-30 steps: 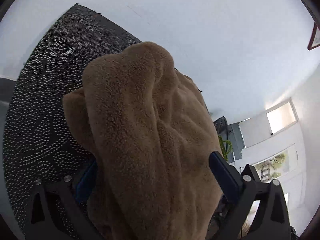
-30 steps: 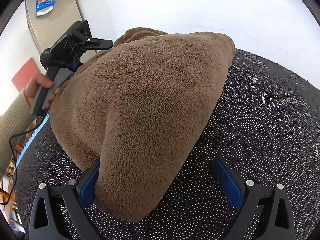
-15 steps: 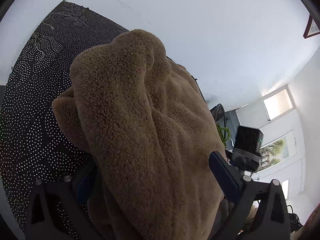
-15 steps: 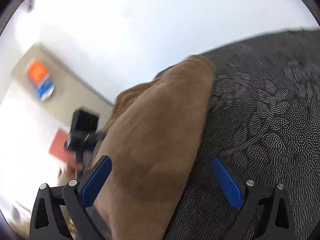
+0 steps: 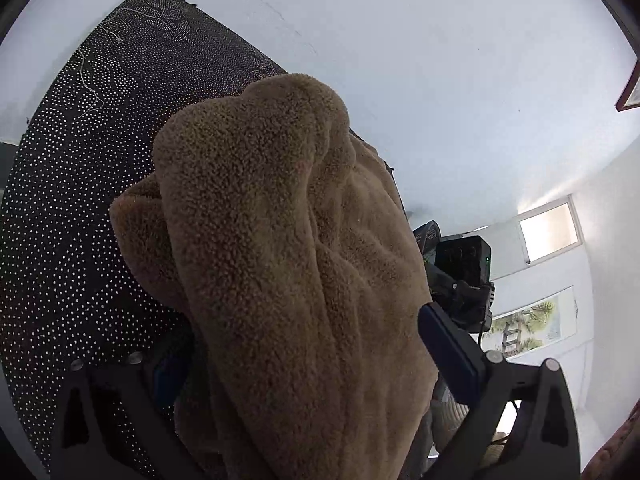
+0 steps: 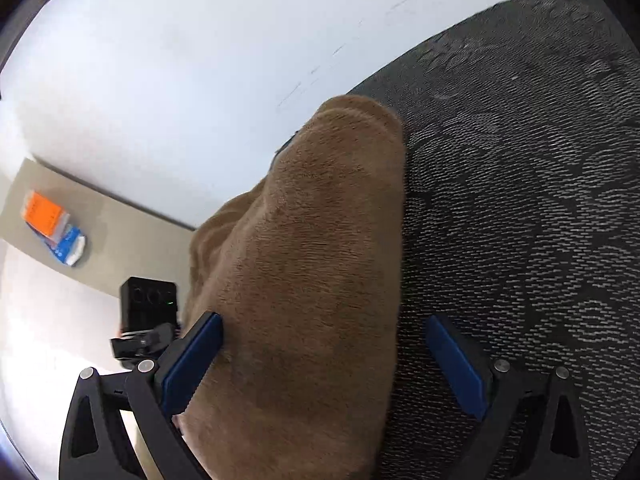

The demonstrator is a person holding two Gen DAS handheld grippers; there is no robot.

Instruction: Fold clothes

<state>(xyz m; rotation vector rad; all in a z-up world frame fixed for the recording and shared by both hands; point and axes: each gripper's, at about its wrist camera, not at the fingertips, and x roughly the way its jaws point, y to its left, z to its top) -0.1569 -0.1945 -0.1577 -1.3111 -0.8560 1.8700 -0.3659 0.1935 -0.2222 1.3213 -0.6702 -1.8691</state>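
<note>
With my left gripper (image 5: pixel 312 364) and right gripper (image 6: pixel 320 364) both spread wide around the brown fleece garment (image 5: pixel 280 280), nothing is pinched, so I judge it may slump off the dotted dark cloth (image 5: pixel 80 200), its long axis running away from both cameras.

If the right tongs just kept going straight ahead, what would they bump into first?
Most likely the fuzzy brown fleece garment, which already fills the space between the right tongs. Beyond it lies the dark dotted patterned cloth, though depth is hard to judge.
</note>
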